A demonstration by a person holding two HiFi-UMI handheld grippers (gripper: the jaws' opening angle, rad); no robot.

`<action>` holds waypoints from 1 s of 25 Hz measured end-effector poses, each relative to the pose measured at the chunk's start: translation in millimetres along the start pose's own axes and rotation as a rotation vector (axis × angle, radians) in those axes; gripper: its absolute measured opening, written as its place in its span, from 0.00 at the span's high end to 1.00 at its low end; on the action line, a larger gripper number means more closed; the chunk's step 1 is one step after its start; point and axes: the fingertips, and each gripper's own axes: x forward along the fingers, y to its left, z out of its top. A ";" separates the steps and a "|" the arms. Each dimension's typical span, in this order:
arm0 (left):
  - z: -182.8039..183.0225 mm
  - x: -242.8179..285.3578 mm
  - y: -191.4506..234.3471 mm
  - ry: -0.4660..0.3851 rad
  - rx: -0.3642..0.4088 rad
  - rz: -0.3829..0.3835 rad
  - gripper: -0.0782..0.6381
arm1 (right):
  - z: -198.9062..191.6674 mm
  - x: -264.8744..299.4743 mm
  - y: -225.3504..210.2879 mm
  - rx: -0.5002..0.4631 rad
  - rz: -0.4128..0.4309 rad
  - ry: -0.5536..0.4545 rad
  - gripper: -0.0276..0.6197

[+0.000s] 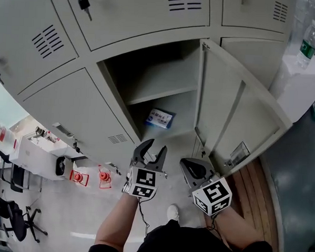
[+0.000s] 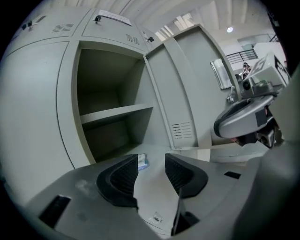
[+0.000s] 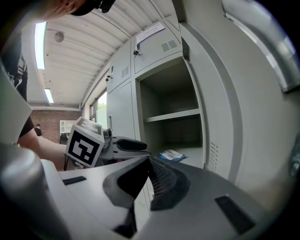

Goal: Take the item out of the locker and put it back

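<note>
Small blue-and-white flat packet (image 1: pixel 159 118) lies mid-frame inside the open grey metal locker (image 1: pixel 150 64). Left gripper (image 1: pixel 153 149) is released and empty, right gripper (image 1: pixel 188 165) clenched on nothing. The packet is either untouched or already returned.

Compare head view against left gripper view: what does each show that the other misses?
Head view only: keys in an upper door, a bottle, the left gripper from outside. Left gripper view only: a ceiling light, the ribbed inner faces of its open, empty jaws. Both: the open locker, the blue packet on its floor, the right gripper.
</note>
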 end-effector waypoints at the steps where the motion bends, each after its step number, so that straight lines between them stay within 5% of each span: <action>1: -4.1 5.7 1.3 0.011 0.012 -0.006 0.66 | -1.1 2.0 -1.2 0.003 -0.005 0.003 0.88; 13: -22.1 70.1 13.5 0.115 0.234 -0.041 0.66 | -19.7 26.3 -26.5 0.028 -0.059 0.059 0.88; 25: -44.4 102.3 16.9 0.346 0.546 -0.038 0.65 | -26.5 30.5 -38.9 0.045 -0.094 0.084 0.88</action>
